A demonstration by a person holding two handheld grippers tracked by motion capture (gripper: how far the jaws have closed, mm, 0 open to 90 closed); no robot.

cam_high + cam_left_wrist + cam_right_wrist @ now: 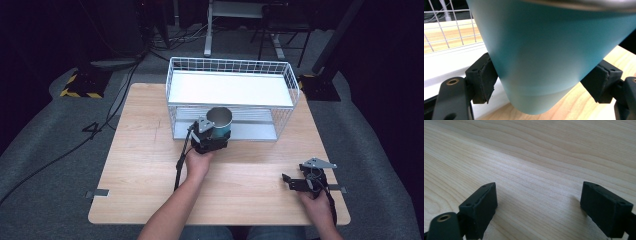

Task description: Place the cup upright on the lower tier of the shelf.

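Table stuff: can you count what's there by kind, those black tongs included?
Teal cups: 1, clamped in the left tongs
White wire racks: 1
Black tongs: 2, left as above and right tongs, open on the wooden table
Total: 4

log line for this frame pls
left gripper: shut on teal cup, at wire rack front | right gripper: open, nothing between fingers, low over table
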